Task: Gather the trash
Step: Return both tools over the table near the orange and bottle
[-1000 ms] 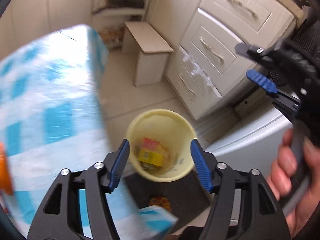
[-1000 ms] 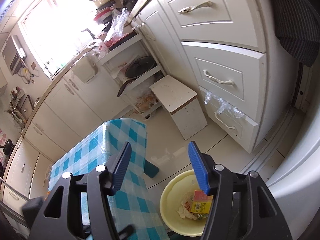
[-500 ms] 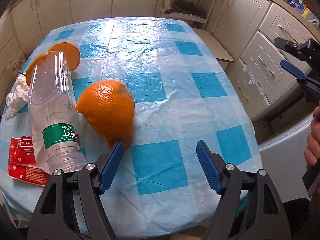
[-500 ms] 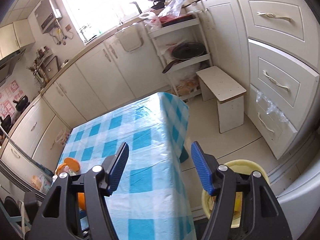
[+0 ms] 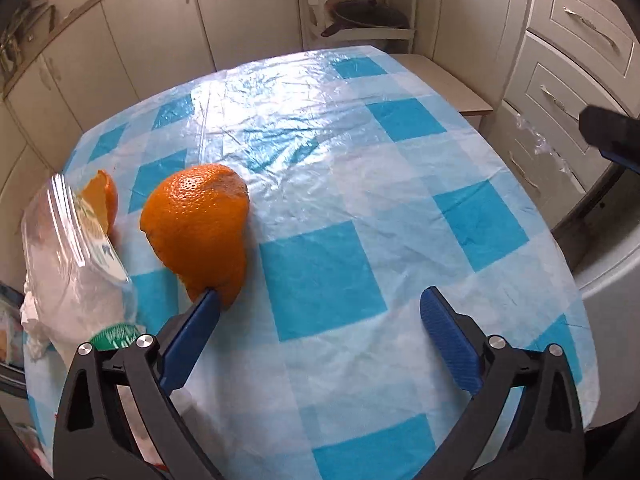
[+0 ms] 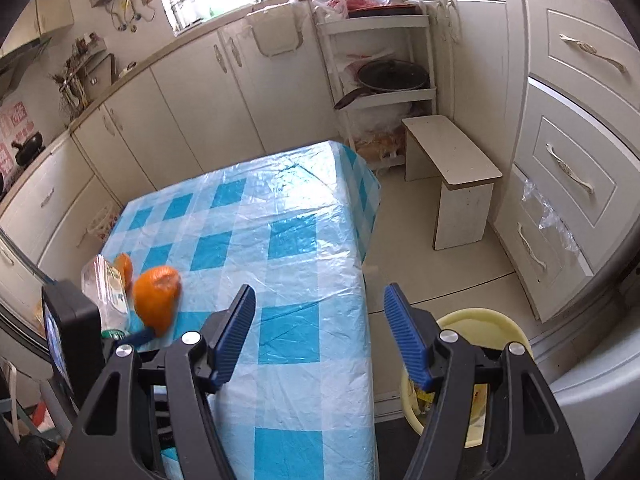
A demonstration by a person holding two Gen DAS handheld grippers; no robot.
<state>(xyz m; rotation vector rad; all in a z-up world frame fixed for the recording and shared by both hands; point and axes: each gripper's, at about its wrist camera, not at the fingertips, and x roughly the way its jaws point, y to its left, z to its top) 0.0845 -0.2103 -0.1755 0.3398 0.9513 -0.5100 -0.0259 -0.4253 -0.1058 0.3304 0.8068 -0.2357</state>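
Note:
A big piece of orange peel [image 5: 198, 228] lies on the blue-checked table [image 5: 360, 168], with a smaller peel [image 5: 102, 200] behind a clear plastic bottle [image 5: 74, 256] at the left. White crumpled tissue [image 5: 32, 320] lies under the bottle. My left gripper [image 5: 320, 312] is open low over the table, its left fingertip touching the big peel's near edge. My right gripper [image 6: 318, 320] is open and empty above the table's right edge. The peel [image 6: 156, 300] and bottle [image 6: 106, 292] also show in the right wrist view. A yellow bin [image 6: 480, 324] with trash stands on the floor.
A small white stool [image 6: 452, 172] stands on the floor right of the table. White drawers [image 6: 572, 168] line the right wall and cabinets [image 6: 200, 112] the back. A white appliance [image 6: 600, 400] sits at the lower right.
My left gripper swung from over the yellow bin to the table and closed in on the big orange peel. My right gripper lifted and turned toward the table.

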